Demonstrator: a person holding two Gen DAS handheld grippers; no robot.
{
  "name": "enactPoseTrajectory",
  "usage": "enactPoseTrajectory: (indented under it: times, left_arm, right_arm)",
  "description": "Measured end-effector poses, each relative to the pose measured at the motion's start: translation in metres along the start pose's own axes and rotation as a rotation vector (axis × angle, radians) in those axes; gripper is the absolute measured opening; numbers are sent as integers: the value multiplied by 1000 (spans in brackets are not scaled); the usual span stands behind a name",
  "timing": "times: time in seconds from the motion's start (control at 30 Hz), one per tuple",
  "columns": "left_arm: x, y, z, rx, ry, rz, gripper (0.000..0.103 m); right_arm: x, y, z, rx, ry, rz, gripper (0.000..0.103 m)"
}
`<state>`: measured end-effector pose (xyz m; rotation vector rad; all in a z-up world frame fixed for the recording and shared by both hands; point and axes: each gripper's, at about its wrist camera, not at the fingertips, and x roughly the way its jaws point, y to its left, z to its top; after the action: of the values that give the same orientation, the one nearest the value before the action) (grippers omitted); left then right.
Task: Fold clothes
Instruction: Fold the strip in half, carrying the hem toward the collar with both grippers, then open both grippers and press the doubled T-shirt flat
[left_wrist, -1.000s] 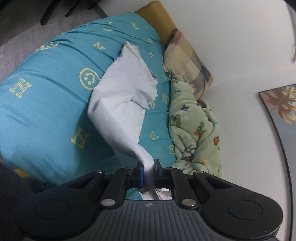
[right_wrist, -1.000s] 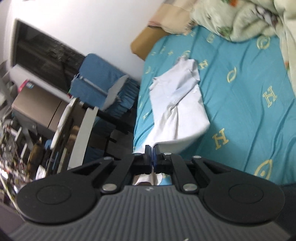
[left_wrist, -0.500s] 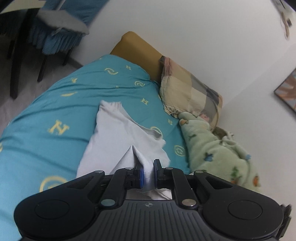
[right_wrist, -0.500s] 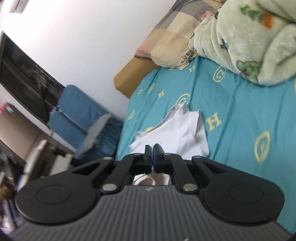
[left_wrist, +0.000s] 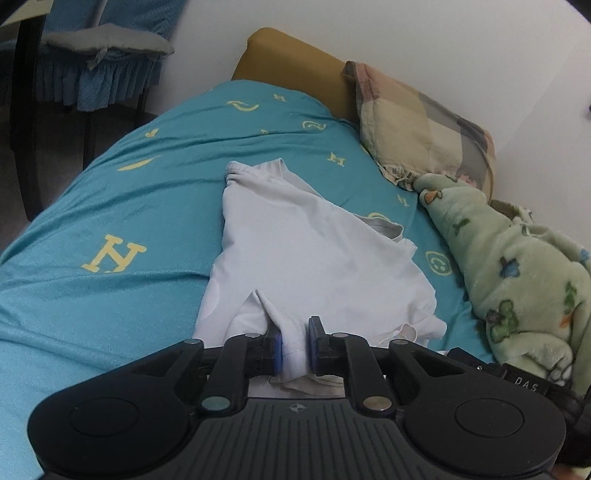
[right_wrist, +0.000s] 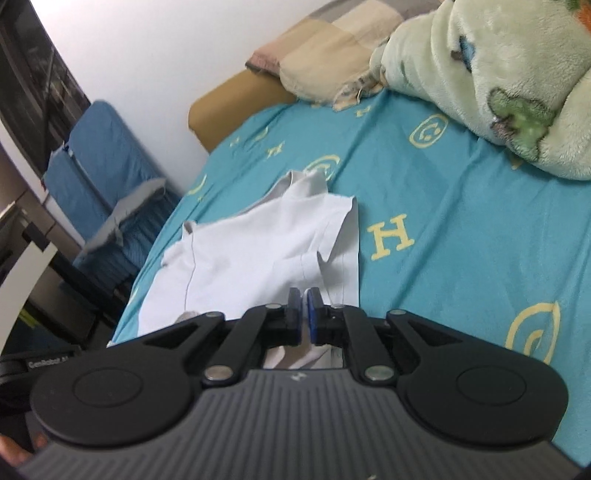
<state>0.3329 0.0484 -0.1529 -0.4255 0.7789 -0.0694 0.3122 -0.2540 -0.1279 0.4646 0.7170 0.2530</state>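
A white T-shirt lies folded over on the teal bed sheet. My left gripper is low over the shirt's near edge, its jaws a little apart with a bunch of white cloth between the pads. In the right wrist view the same shirt lies on the sheet. My right gripper is shut on a thin edge of the shirt, close above the bed.
A green plush blanket and a checked pillow lie along the wall side of the bed, beside a tan headboard. A blue-covered chair stands off the bed's far side. The bed's left edge drops to furniture.
Both grippers have brought the shirt's lifted edge down and forward over the rest of the shirt, which now lies flat and doubled. The left jaws have parted slightly.
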Motion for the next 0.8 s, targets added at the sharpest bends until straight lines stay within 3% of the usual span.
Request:
enactPoseTrajectory:
  times: [0.03,0.1,0.17,0.2,0.3,0.43,0.63,0.8]
  left_arm:
    - [-4,-3,-1,13,-4,13,60]
    - [-20,-10,-4,48,-34,29,67]
    - [-37,-20,-6,95,-54,31,75]
    - [-46,-26,-7,120,-63,31,82]
    - [-78,-40,-12,169,-117,49,85]
    - [-130,-55,-22,199,-195,46,99]
    - [-187,-61,-44,224,-220,30,100]
    - [-219,-62,-67,238,-218,27,100]
  right_arm:
    - [-2,1,1,-5,17,1,26]
    - [-15,4,1,-13,1,23,77]
    - [-32,9,-1,-25,-32,33,91]
    - [-41,12,-3,-31,-48,33,90]
    - [-69,22,-8,-51,-93,34,90]
    - [-110,40,-18,-93,-137,43,90]
    - [-164,67,-39,-216,-206,18,90]
    - [-196,78,-62,-231,-237,22,85]
